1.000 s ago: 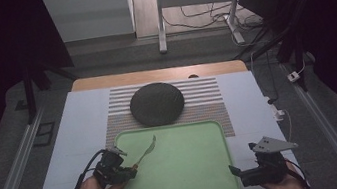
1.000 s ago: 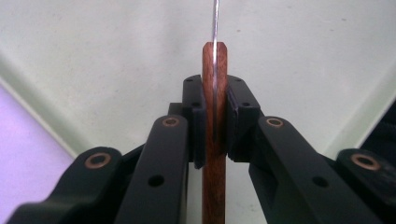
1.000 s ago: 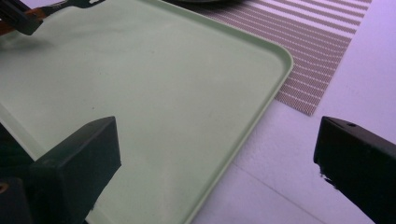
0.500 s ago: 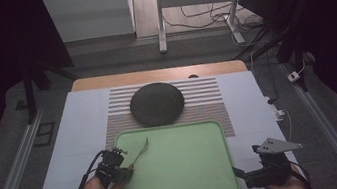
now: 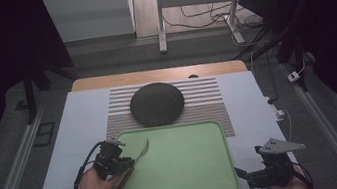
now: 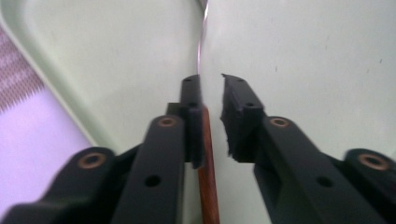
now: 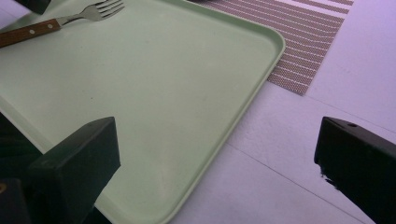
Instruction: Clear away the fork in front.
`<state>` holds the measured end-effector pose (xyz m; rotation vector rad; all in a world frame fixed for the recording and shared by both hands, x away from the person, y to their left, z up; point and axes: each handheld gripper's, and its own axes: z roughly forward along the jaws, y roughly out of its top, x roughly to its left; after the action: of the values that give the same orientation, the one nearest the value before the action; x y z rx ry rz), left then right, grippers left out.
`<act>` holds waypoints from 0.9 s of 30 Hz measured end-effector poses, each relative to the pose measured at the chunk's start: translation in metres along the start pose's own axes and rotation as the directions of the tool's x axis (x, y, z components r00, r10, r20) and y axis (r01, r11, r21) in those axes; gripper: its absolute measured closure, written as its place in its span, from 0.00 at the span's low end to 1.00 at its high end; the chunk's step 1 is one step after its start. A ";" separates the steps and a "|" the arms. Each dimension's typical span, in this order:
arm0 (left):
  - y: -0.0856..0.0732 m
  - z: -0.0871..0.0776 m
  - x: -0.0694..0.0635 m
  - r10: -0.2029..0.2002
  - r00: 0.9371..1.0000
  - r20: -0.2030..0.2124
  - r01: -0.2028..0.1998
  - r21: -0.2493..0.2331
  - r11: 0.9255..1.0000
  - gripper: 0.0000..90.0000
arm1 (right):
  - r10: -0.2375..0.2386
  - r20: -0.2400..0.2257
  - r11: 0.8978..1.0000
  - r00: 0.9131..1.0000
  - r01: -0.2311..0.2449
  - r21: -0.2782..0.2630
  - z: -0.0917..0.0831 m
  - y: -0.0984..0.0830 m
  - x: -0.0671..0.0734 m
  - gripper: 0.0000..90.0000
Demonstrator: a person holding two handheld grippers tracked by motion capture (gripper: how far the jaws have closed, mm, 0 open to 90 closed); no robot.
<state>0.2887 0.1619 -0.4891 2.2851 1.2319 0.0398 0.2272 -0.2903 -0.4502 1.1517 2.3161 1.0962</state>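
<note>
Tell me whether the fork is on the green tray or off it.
On it. The fork lies flat on the green tray near one edge, its wooden handle between the left gripper's fingers.

Room dim, sides in deep shadow. Grey floor (image 5: 99, 49) beyond the table. A white panel (image 5: 88, 13) stands at the back left. A metal desk frame (image 5: 161, 19) rises behind, with loose cables (image 5: 205, 18) lying beside it. A white plug (image 5: 294, 76) lies at the right.
</note>
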 end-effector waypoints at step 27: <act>0.048 0.040 0.019 0.021 0.997 0.075 -0.020 -0.010 1.000 0.98 | 0.007 -0.016 1.000 1.000 -0.006 0.025 0.003 0.000 -0.001 0.00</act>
<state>0.3473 0.1383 -0.5052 2.2703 1.1681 -0.0334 0.2296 -0.2901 -0.4518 1.1643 2.3467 1.0857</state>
